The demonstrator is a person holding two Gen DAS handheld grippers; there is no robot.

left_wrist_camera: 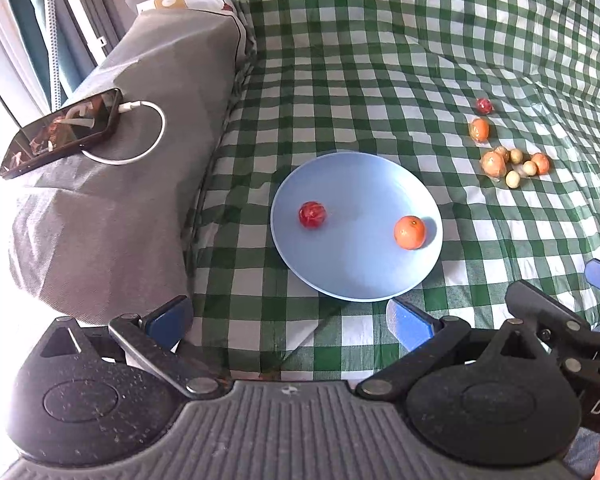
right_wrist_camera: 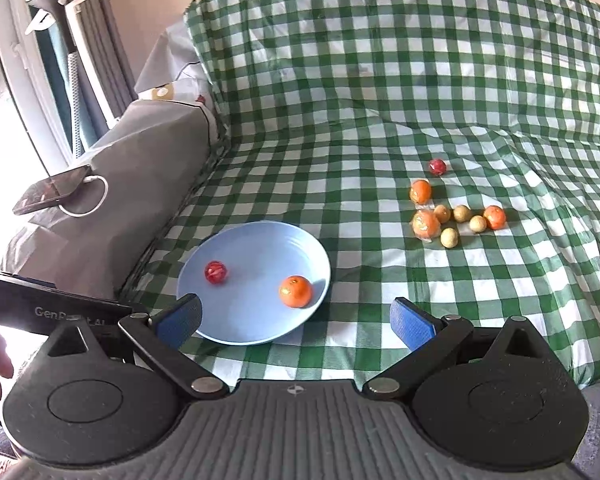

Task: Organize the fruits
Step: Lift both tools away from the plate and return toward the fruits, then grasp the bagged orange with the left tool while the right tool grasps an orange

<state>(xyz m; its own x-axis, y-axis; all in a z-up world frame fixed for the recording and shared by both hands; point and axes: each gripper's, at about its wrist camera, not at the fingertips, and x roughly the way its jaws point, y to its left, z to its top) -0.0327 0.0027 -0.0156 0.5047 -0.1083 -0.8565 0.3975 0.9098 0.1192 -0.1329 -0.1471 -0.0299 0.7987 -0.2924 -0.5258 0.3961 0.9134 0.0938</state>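
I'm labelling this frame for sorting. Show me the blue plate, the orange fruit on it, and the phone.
blue plate (left_wrist_camera: pixel 352 280): left wrist view, bare near part.
orange fruit (left_wrist_camera: pixel 409 232): left wrist view, middle of its skin.
phone (left_wrist_camera: pixel 60 132): left wrist view, centre of the screen.

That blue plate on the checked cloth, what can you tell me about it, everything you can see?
The plate is round, pale blue and smooth, with a shallow raised rim; it looks like plastic or glazed ceramic, though I cannot tell which. It lies flat and right way up on the green and white checked cloth, near a grey cushion. Two fruits rest in it, apart from each other: a small red fruit and an orange. Neither hand-held gripper touches it.
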